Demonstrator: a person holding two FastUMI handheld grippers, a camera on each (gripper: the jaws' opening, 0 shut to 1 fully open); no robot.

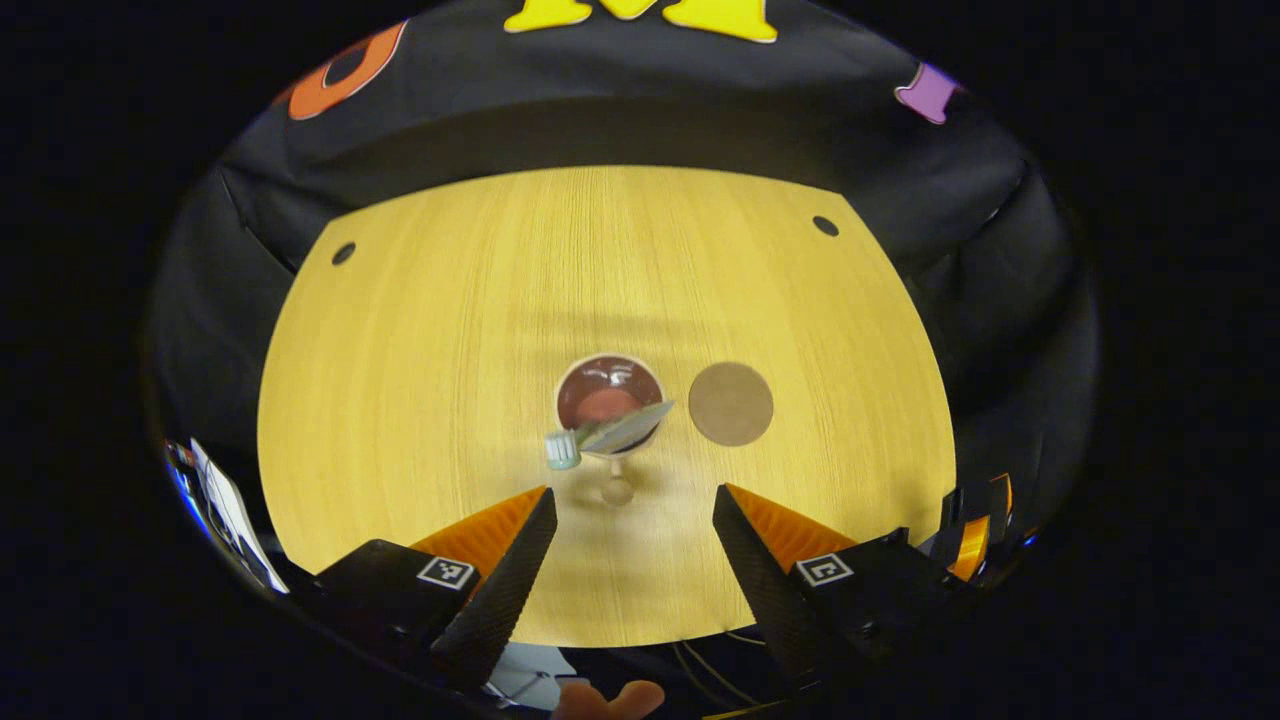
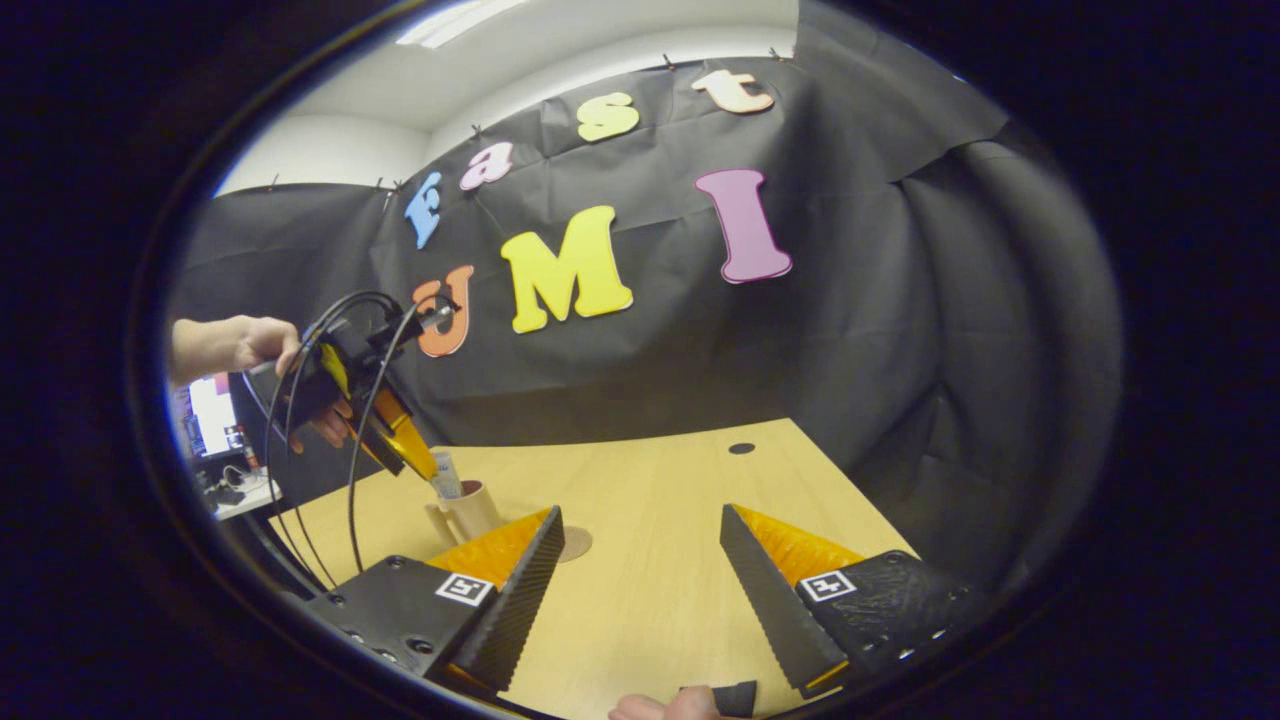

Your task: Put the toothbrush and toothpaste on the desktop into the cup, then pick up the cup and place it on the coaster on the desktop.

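The left gripper [image 1: 632, 520] hangs above the cup [image 1: 609, 398], jaws spread, empty. A toothpaste tube [image 1: 610, 434], perhaps beside a toothbrush, stands inside the cup. The coaster [image 1: 731, 403] lies just beside the cup. The right gripper [image 2: 640, 545] is spread and empty.

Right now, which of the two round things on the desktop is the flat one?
The brown coaster is flat and bare on the desktop. The other round thing, the cup beside it, stands upright with a toothpaste tube poking out.
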